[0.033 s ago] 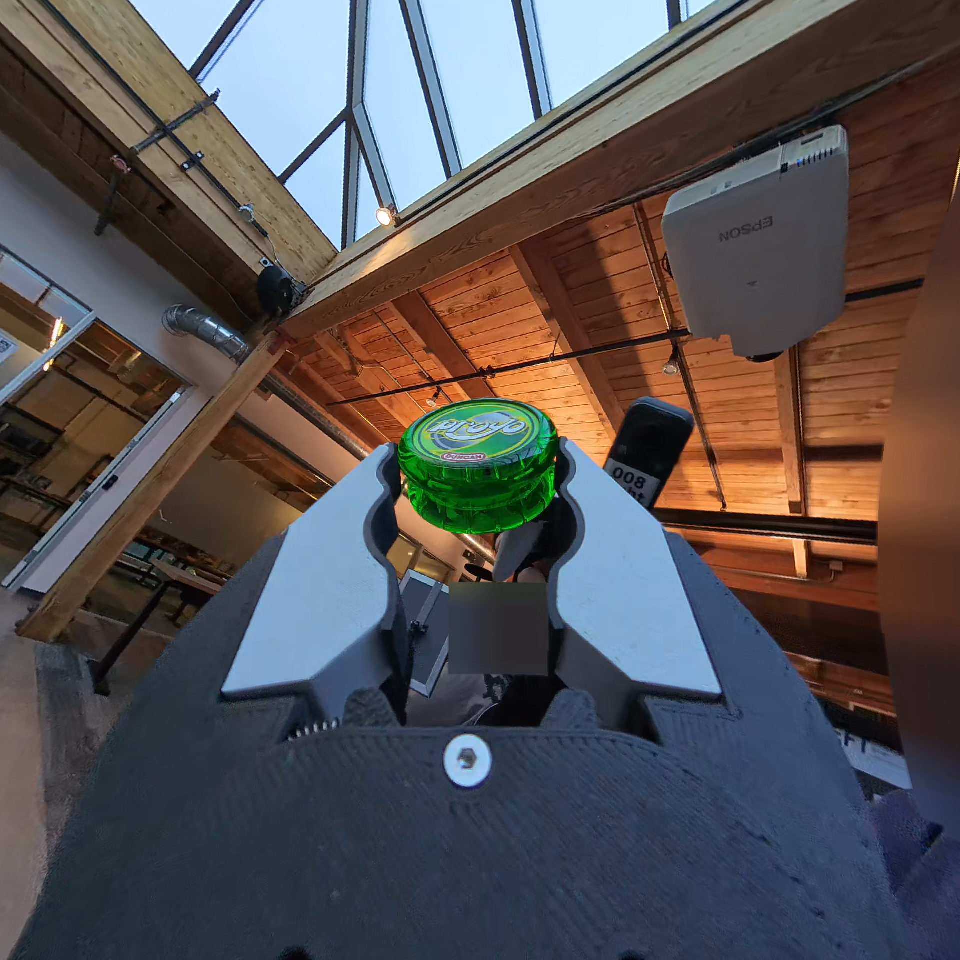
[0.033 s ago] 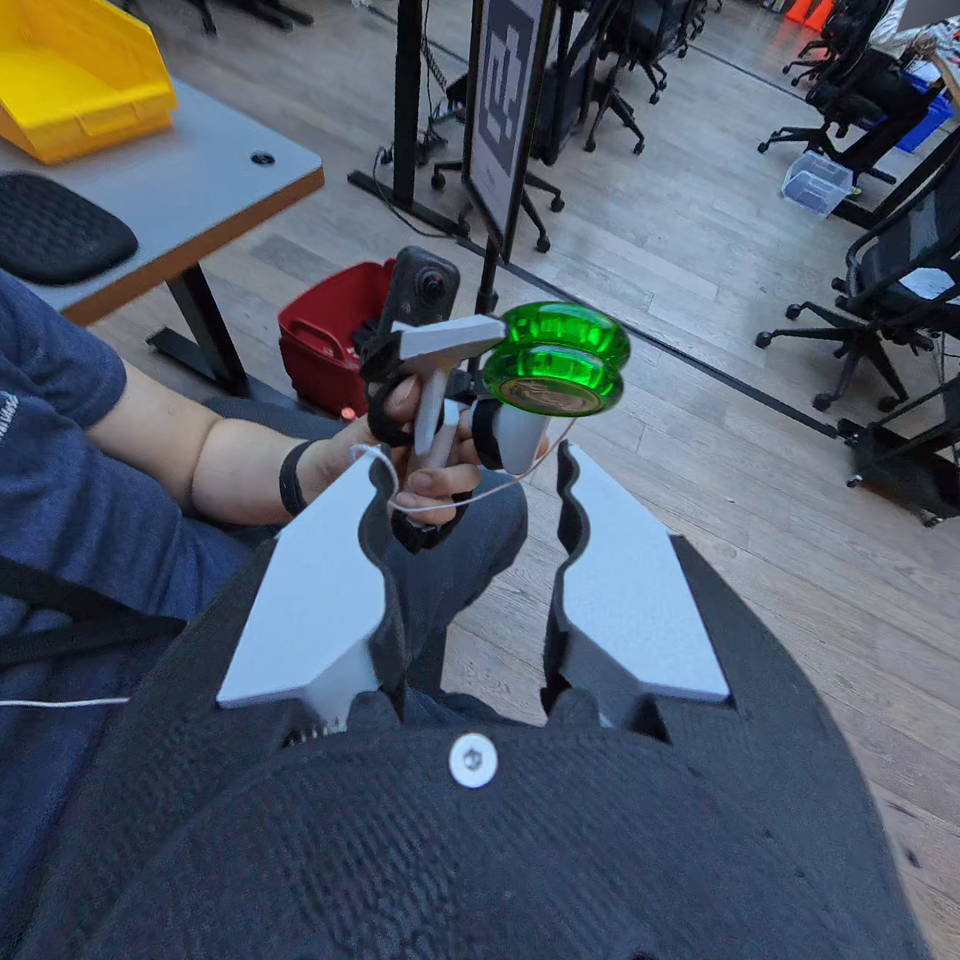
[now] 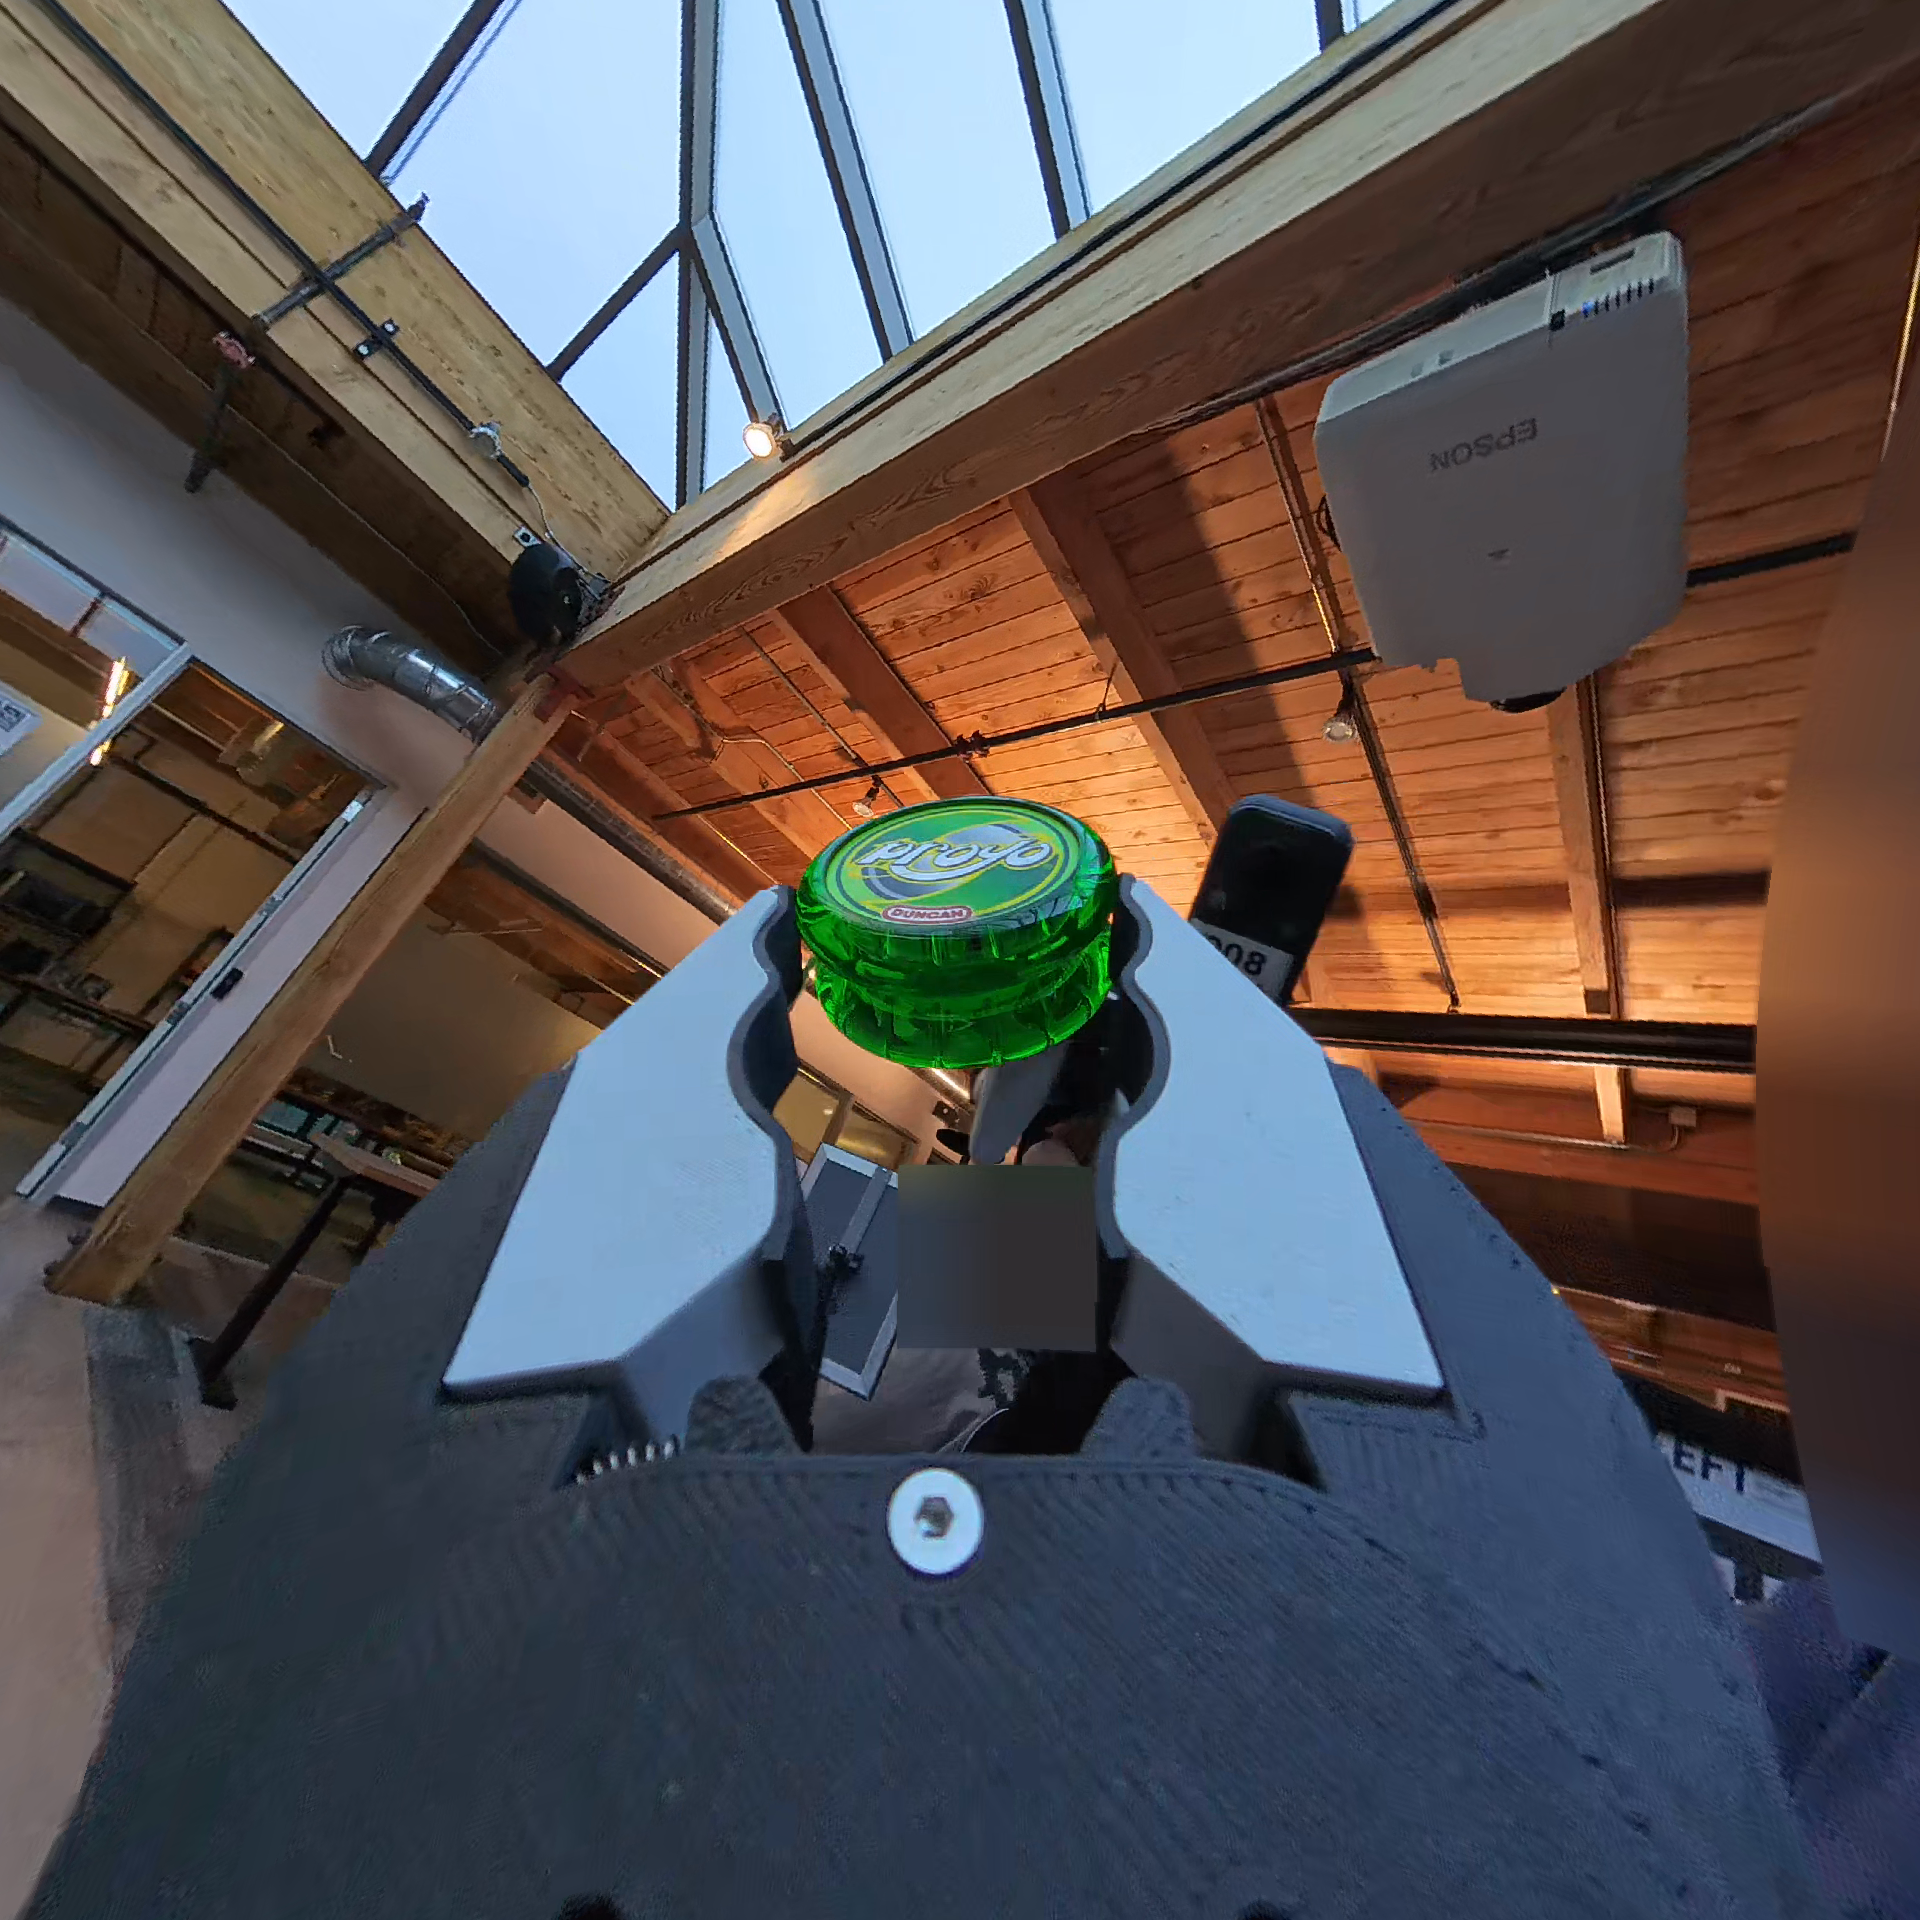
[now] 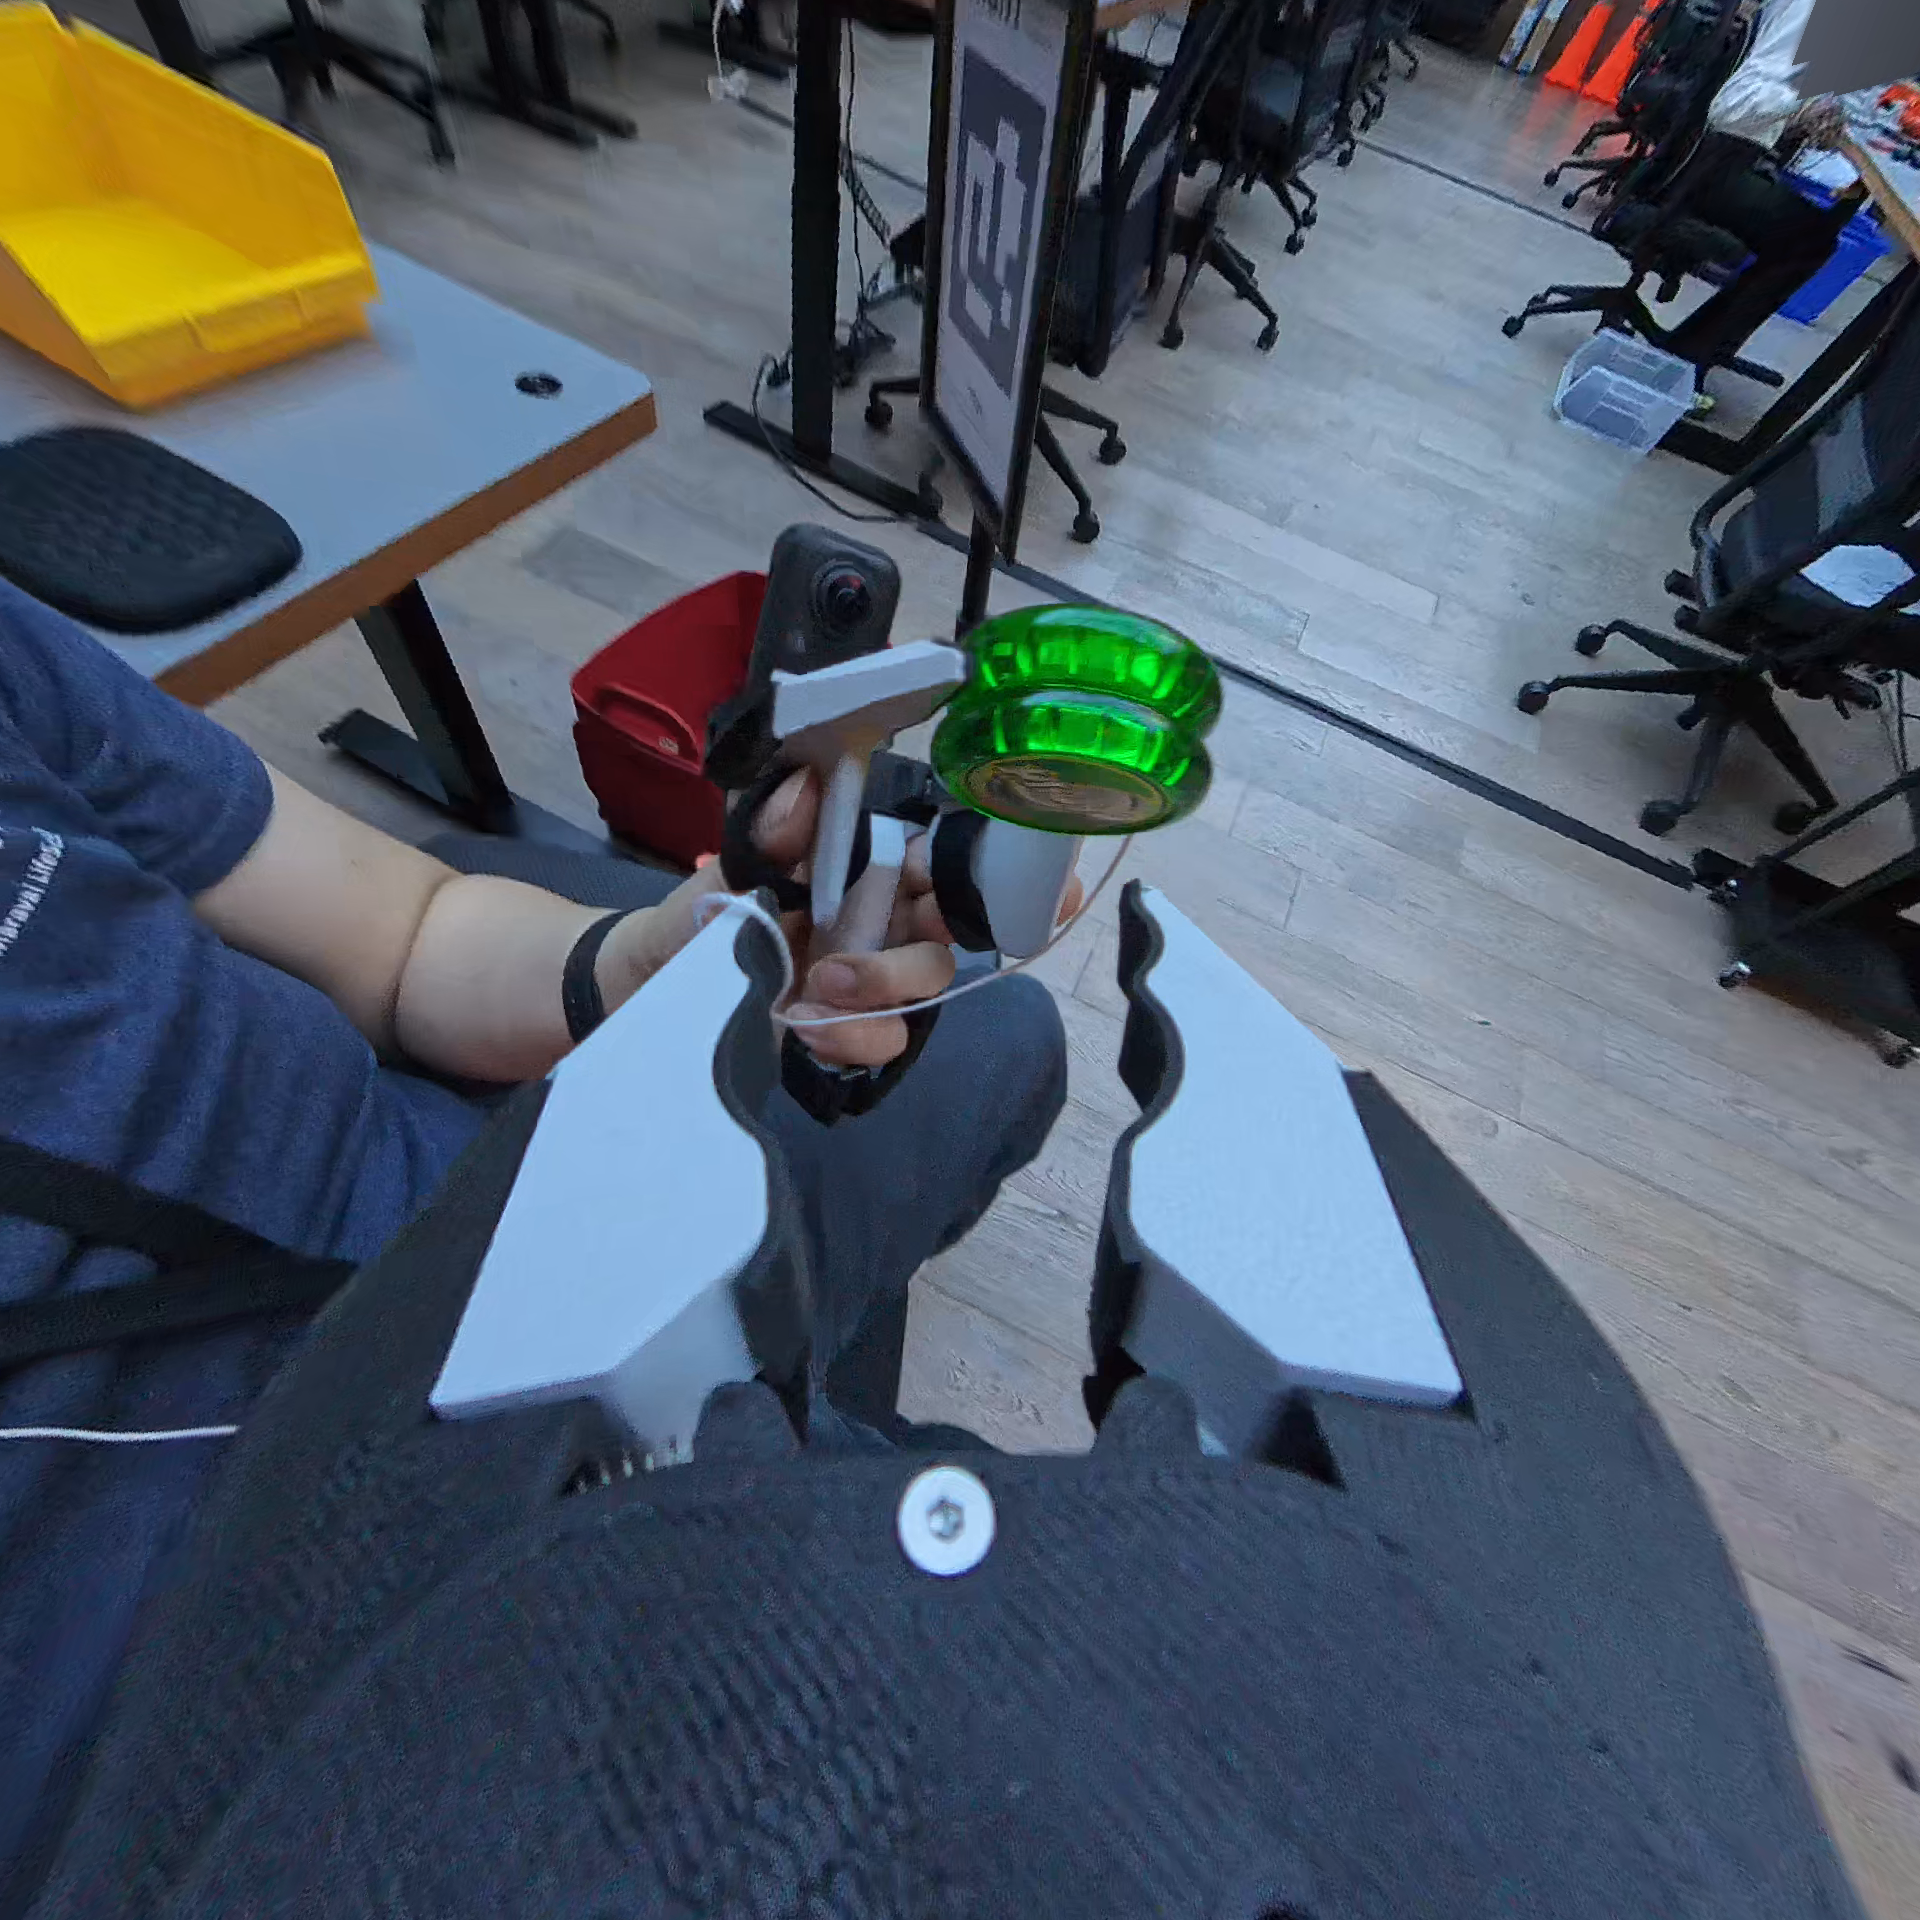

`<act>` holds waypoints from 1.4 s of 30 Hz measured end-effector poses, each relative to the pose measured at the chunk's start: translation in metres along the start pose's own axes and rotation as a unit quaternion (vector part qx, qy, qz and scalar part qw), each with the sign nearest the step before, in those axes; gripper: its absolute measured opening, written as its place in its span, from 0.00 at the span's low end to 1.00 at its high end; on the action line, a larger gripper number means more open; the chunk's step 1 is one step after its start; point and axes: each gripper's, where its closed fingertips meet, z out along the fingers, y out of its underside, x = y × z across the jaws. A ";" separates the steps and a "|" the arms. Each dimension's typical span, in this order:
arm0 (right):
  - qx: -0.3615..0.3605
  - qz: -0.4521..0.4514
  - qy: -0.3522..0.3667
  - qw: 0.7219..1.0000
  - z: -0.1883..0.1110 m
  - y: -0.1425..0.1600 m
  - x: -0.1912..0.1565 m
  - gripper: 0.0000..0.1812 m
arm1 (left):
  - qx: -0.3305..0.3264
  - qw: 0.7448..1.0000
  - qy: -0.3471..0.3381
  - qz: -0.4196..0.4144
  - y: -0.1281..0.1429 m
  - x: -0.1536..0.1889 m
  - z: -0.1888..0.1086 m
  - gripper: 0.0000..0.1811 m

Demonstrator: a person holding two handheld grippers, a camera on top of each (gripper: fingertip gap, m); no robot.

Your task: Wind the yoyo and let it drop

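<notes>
A clear green yoyo sits flat between the fingertips of my left gripper, which is shut on its rim and points up at the ceiling. In the right wrist view the same yoyo is held out over the floor by that gripper's grey fingers, in a person's hand. A white string hangs from the yoyo in a slack curve and loops over the left fingertip of my right gripper. The right gripper is open, just below and in front of the yoyo.
A grey table at the left holds a yellow bin and a black pad. A red bin stands on the wooden floor. A sign stand and office chairs stand behind. A projector hangs overhead. Left tips to right tips: about 4 cm.
</notes>
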 end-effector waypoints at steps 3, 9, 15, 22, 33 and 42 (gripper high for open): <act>0.023 0.041 -0.064 0.997 -0.009 0.005 -0.007 0.35 | 0.005 1.000 0.011 0.011 -0.005 0.009 0.001 0.32; -0.027 0.027 0.016 0.999 -0.011 0.042 0.014 0.34 | 0.014 1.000 0.019 0.011 -0.017 0.013 -0.002 0.32; 0.124 0.055 0.002 0.991 -0.012 -0.003 0.004 0.36 | 0.003 1.000 0.022 0.015 -0.002 0.015 -0.001 0.32; 0.162 -0.078 0.134 0.975 -0.006 -0.016 0.009 0.39 | -0.010 1.000 0.024 -0.007 0.012 0.020 0.002 0.32; 0.115 -0.109 0.174 0.972 -0.001 -0.011 0.011 0.35 | -0.015 0.999 0.027 -0.029 0.027 0.024 0.004 0.32; 0.092 -0.129 0.187 0.969 -0.001 -0.005 0.010 0.33 | -0.035 0.997 0.036 -0.055 0.037 0.024 0.005 0.32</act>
